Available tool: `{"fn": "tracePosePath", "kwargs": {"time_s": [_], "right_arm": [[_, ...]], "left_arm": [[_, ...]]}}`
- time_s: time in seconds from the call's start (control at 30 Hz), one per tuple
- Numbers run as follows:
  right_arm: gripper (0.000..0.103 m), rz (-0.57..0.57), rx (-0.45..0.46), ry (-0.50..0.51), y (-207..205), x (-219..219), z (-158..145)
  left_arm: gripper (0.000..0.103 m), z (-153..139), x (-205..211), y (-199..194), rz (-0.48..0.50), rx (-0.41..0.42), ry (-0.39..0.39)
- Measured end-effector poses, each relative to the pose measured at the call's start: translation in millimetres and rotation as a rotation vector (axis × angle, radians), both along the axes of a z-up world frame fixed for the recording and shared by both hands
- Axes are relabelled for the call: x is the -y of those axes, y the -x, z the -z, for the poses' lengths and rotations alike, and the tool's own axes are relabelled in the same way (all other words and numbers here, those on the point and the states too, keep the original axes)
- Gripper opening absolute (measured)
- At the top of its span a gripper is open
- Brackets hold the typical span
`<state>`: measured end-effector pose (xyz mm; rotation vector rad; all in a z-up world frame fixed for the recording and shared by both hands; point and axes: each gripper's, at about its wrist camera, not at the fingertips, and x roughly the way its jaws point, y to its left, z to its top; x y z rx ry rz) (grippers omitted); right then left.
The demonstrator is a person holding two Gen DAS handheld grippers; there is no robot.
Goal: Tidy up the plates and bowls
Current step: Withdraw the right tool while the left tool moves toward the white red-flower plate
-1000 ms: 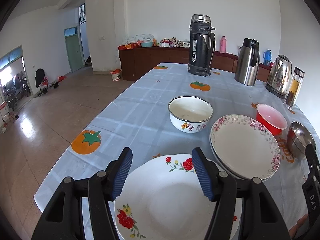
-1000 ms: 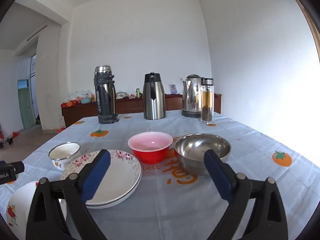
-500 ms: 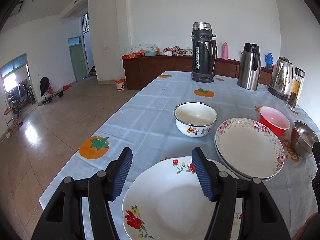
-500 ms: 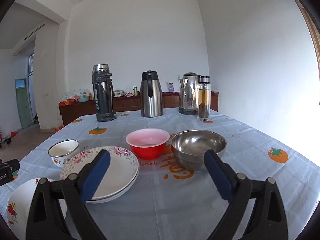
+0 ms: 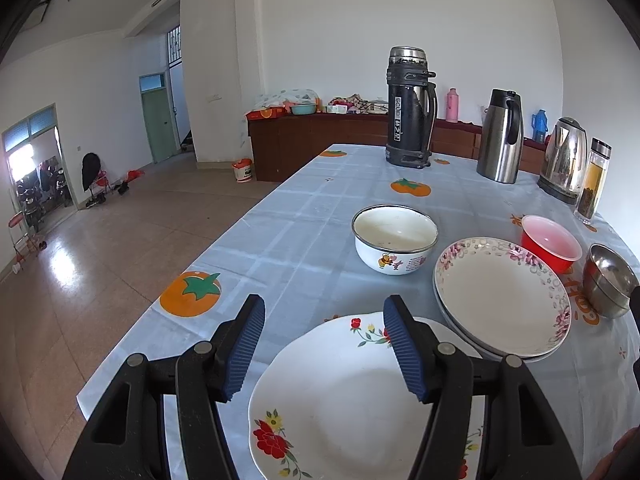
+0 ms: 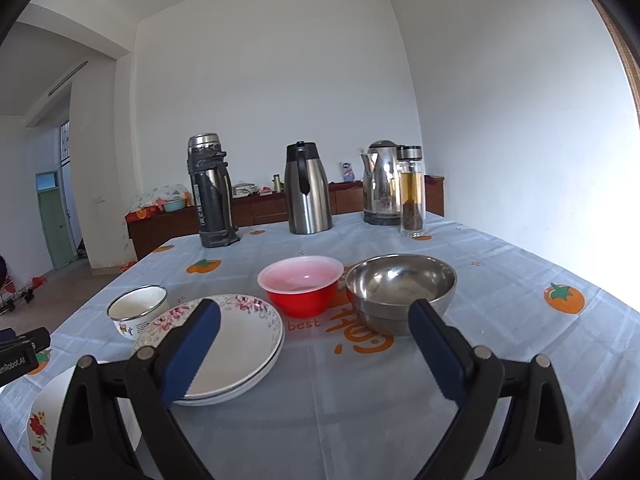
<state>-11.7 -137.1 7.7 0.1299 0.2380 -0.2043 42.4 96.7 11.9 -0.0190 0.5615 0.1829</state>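
Both cameras have risen and drawn back a little over the last second, so the left view now looks down from higher on the white shallow plate with red flower prints (image 5: 352,396), which sits at the near left corner of the table (image 5: 304,232). The left gripper (image 5: 324,344) hovers above that plate with its blue-padded jaws spread apart and nothing between them. The right gripper (image 6: 316,348) is likewise wide open and empty, hanging over bare cloth near the front edge.

Just beside the flowered plate, toward the middle, lies a stack of white plates with a pink floral rim (image 5: 500,296); its edge looks to overlap or touch the near plate, though I cannot tell which. Beyond them stands a white enamel bowl with a cartoon print (image 5: 394,240). Further right a red plastic bowl (image 6: 300,288) sits almost against a stainless steel bowl (image 6: 400,292), which seems to be two nested. Plates are already grouped with plates, so the loose flowered plate is probably meant to join the stack and the bowls to be nested.

Along the far edge a black vacuum flask (image 5: 408,108), a steel jug (image 5: 500,136), a steel kettle (image 6: 380,184) and a glass tea bottle (image 6: 412,192) stand well clear. Open cloth runs along the left edge and the right side; the flowered plate lies close to the corner, so a careless lift could tip it off.
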Motion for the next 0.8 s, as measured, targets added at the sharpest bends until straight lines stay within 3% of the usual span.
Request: {"fn": "tracePosePath", "kwargs": {"time_s": [0.33,0.53,0.8], "right_arm": [[0.096,-0.025,0.01,-0.053,5,4,1],[0.094,-0.099,-0.034,-0.119,10,-1,5],[0.071,-0.239,-0.107,-0.104,12,-34,4]], "left_arm": [[0.064,2,-2,0,0.004,-0.002,-0.004],[0.064,4,-4,-1,0.005,-0.008,-0.003],[0.064,8,-12,-2,0.003,-0.025,0.004]]}}
